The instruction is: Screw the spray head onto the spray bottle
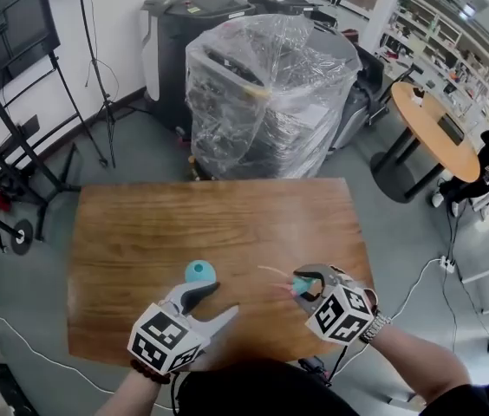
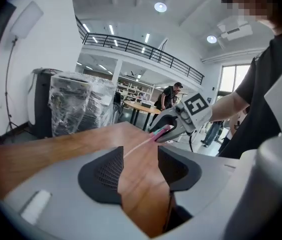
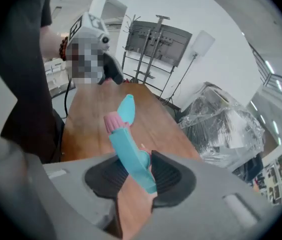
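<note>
The left gripper (image 1: 212, 306) has its fingers spread, so the unheld small round teal bottle (image 1: 199, 272) may tip over when the right gripper (image 1: 303, 286), at its 3 o'clock, fingers pinching the teal plastic spray head with a pink tip (image 3: 127, 151), pushes on it.

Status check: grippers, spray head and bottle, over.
Left gripper open, empty. Right gripper shut on spray head. Bottle on table, head not yet on. Nothing between them.

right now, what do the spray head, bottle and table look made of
Spray head: likely moulded plastic, even teal colour, smooth matte; pink ribbed nozzle tip.
Bottle: probably plastic too, same opaque teal, soft sheen.
Table: wood or wood-look laminate, brown grain streaks, mild gloss.
</note>
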`<state>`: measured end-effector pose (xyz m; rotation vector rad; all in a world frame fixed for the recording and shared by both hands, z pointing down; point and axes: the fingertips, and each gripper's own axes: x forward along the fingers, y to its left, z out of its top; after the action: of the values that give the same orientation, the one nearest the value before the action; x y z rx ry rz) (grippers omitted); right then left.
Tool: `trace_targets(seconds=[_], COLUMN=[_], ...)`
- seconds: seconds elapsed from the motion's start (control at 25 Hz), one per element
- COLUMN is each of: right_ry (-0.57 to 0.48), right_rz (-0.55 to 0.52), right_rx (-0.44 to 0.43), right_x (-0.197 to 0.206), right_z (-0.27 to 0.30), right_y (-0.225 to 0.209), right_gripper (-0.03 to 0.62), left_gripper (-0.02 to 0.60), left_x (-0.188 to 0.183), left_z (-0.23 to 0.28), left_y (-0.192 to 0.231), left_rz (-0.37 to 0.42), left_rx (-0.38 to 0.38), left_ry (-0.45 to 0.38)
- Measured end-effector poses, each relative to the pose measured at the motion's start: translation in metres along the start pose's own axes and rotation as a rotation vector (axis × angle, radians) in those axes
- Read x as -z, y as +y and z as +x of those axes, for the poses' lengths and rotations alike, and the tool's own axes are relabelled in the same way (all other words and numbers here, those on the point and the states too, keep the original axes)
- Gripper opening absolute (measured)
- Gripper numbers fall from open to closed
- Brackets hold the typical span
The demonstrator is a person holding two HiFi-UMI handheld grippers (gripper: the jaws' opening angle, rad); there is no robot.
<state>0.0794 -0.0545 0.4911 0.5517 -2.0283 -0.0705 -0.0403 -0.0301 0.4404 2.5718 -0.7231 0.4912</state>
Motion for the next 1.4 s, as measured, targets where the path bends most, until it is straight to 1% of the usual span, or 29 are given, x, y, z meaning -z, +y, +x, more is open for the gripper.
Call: trace_targets(seconds=[0.12, 0.28, 0.32, 0.36, 0.4, 0.56, 0.68, 0.88, 0.92, 1.0, 1.08, 1.16, 1.32, 1.4], right_ry=[-0.005, -0.037, -0.045, -0.053, -0.058, -0.091, -0.108, -0.116, -0.111, -0.101, -0.098, -0.100, -0.128, -0.134], right_rz=[0.117, 0.224, 0.242, 0.259, 0.274, 0.313, 0.305, 0.254, 0.238, 0.214, 0.200, 0.174, 0.102, 0.070], right_rx=[-0.024, -0.039, -0.044, -0.051, -0.058, -0.085, -0.095, -0.096, -0.099, -0.104, -0.110, -0.114, -0.120, -0.121], right_x=[-0.011, -0.041, -0.047, -0.053, -0.058, -0.075, -0.087, -0.103, -0.107, -0.112, -0.115, -0.119, -0.122, -0.124], right_z=[-0.010, -0.029, -0.033, -0.037, -0.041, -0.049, -0.055, -0.061, -0.063, -0.064, -0.064, -0.064, -0.059, -0.059], right_y=[-0.006, -0.014, -0.016, -0.017, -0.017, -0.016, -0.013, -0.007, -0.005, -0.001, 0.003, 0.007, 0.015, 0.019], right_gripper=[0.118, 0.118, 0.118, 0.118, 0.118, 0.118, 0.118, 0.118, 0.118, 0.118, 0.118, 0.118, 0.118, 0.118], left_gripper=[0.281, 0.375, 0.394, 0.396, 0.412, 0.434, 0.442, 0.443, 0.437, 0.388, 0.383, 0.379, 0.377, 0.376], left_x=[0.016, 0.046, 0.054, 0.062, 0.071, 0.100, 0.112, 0.131, 0.133, 0.135, 0.134, 0.129, 0.113, 0.105], left_z=[-0.014, -0.014, -0.010, -0.005, 0.001, 0.027, 0.041, 0.055, 0.057, 0.059, 0.059, 0.055, 0.047, 0.042], left_y=[0.034, 0.080, 0.089, 0.096, 0.101, 0.114, 0.120, 0.133, 0.134, 0.134, 0.130, 0.126, 0.118, 0.115], left_rz=[0.053, 0.127, 0.143, 0.156, 0.166, 0.192, 0.200, 0.196, 0.196, 0.201, 0.222, 0.271, 0.431, 0.496], left_rx=[-0.118, -0.256, -0.275, -0.284, -0.288, -0.270, -0.257, -0.257, -0.253, -0.243, -0.238, -0.246, -0.291, -0.319], left_ry=[-0.012, 0.031, 0.048, 0.069, 0.092, 0.168, 0.196, 0.240, 0.245, 0.253, 0.260, 0.275, 0.332, 0.375])
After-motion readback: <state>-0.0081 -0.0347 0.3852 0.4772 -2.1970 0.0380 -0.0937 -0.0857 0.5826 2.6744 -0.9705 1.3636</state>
